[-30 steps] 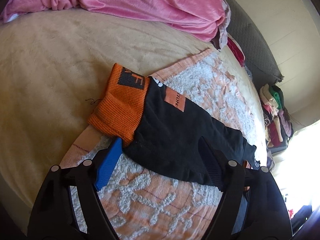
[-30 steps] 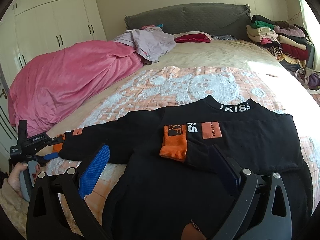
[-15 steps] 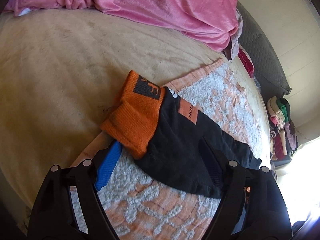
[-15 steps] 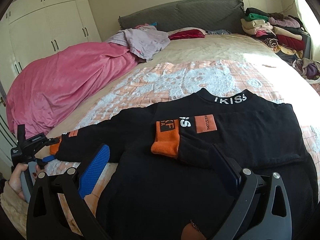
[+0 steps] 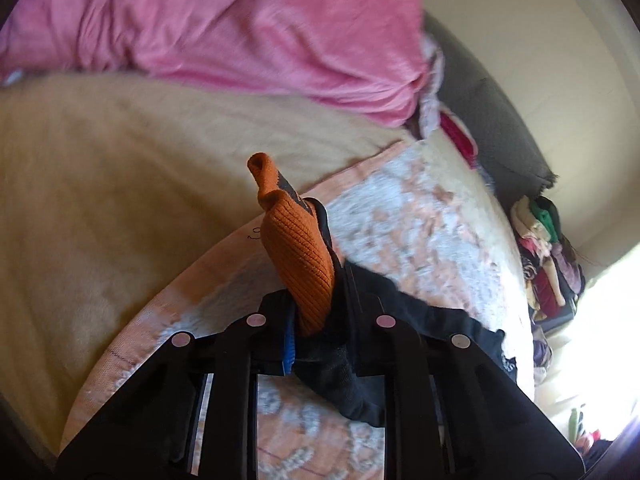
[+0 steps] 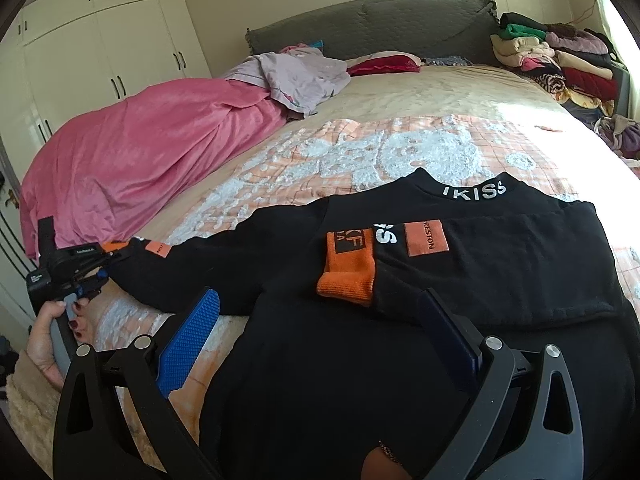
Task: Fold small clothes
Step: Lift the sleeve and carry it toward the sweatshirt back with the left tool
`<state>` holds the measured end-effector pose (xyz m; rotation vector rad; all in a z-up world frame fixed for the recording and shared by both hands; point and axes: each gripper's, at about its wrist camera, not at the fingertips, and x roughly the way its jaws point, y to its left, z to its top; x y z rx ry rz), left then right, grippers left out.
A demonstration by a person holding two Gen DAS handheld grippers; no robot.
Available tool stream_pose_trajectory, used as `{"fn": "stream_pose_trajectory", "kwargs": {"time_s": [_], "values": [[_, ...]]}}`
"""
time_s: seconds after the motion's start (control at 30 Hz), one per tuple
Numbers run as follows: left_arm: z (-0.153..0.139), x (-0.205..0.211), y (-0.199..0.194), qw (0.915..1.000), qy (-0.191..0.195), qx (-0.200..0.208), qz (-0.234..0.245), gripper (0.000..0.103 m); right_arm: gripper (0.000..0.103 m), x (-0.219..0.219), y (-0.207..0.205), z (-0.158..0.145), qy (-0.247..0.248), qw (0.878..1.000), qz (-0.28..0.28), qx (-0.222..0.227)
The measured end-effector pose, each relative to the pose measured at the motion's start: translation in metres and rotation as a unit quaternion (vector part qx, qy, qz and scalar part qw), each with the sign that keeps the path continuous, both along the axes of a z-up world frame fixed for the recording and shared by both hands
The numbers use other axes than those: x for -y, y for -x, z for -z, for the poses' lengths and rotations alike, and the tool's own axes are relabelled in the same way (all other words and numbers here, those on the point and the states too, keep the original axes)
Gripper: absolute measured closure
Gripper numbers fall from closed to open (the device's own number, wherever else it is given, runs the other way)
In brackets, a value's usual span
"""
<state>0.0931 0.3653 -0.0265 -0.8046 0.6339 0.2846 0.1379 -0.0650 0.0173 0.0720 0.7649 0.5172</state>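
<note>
1. black sweatshirt spread flat on the patterned blanket, one sleeve already folded across the chest.
2. left gripper closing, clamped on the other sleeve's orange cuff, bunched upright.
3. right gripper spread apart above the sweatshirt, holding nothing.

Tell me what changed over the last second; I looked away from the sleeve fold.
The left gripper, open around the orange cuff before, is closing on it, bunching and lifting it off the bedspread. The right gripper stays open over the black sweater; its other sleeve stays folded.
</note>
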Motion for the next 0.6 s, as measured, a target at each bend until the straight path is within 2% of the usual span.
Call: {"fn": "stream_pose_trajectory", "kwargs": {"time_s": [0.07, 0.13, 0.23, 0.33, 0.6], "values": [[-0.015, 0.011, 0.0, 0.9994, -0.017, 0.022, 0.02, 0.092, 0.005, 0.004, 0.0, 0.001, 0.001, 1.0, 0.006, -0.003], [-0.034, 0.029, -0.001, 0.9968, -0.057, 0.036, 0.044, 0.092, 0.005, 0.01, 0.0, 0.001, 0.0, 1.0, 0.014, -0.006], [-0.053, 0.052, -0.004, 0.9922, -0.093, 0.049, 0.068, 0.092, 0.005, 0.022, 0.0, 0.002, -0.004, 1.0, 0.027, -0.012], [-0.068, 0.075, -0.01, 0.9881, -0.107, 0.064, 0.09, 0.092, 0.005, 0.037, 0.0, 0.001, -0.009, 0.999, 0.043, -0.014], [-0.099, 0.141, -0.038, 0.9787, -0.111, 0.091, 0.147, 0.093, 0.005, 0.087, 0.003, -0.004, -0.023, 0.996, 0.088, -0.011]]}}
